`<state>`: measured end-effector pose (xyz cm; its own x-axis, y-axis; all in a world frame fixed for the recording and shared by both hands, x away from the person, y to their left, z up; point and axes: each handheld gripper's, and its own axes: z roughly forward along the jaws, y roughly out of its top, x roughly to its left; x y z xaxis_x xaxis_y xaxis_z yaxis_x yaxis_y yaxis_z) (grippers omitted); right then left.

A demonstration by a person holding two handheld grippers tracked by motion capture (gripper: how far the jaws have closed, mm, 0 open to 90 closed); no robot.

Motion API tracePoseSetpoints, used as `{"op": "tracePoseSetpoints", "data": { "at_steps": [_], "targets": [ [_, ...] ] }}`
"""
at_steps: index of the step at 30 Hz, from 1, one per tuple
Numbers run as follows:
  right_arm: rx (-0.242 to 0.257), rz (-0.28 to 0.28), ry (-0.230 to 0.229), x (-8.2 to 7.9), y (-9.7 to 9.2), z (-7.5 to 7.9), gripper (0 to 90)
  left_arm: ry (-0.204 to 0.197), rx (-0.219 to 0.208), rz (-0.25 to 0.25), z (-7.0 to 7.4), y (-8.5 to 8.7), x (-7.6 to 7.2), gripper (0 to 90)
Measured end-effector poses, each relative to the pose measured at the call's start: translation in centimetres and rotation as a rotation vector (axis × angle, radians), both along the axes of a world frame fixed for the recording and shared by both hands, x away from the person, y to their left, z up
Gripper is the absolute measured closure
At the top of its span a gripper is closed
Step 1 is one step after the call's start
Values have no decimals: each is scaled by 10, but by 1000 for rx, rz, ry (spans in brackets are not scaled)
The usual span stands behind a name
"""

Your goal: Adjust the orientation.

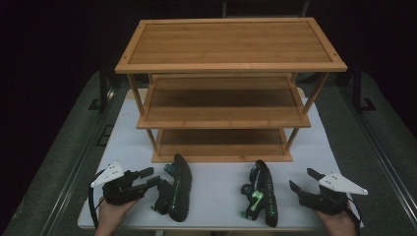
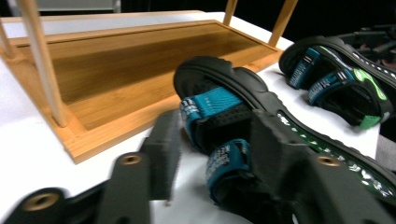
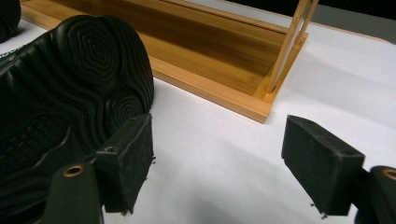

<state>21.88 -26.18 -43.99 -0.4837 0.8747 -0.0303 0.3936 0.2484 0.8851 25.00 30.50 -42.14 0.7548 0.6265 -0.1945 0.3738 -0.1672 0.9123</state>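
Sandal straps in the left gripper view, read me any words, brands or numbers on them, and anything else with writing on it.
No text can be read.
Near sandal, teal straps: white lettering, too blurred to read.
Far sandal, teal straps: white marks, too small to read.
Bamboo rack: no text.

Room's dark round me, black bkgd. White worktop (image 1: 221, 196) sits on grey floor (image 1: 54, 162) w/ metal rails (image 1: 74, 172) along both sides. Light falls from above, soft shadows.
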Motion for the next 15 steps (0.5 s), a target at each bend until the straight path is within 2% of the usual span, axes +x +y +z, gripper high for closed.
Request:
{"op": "tracePoseSetpoints", "data": {
  "at_steps": [4,6,9,10,15],
  "targets": [
    [-3,3,4,0,1,-1,245,2,14,-40,-1,-3,0,646],
    [-6,5,3,0,2,0,245,6,28,-50,-2,-5,0,677],
    [-9,6,2,0,2,-1,245,9,26,-59,-3,-6,1,713],
    [-10,7,3,0,2,-1,245,9,26,-61,-3,-7,2,756],
    [-12,7,2,0,3,-1,245,9,22,-63,-3,-7,1,779]
  ]
}}
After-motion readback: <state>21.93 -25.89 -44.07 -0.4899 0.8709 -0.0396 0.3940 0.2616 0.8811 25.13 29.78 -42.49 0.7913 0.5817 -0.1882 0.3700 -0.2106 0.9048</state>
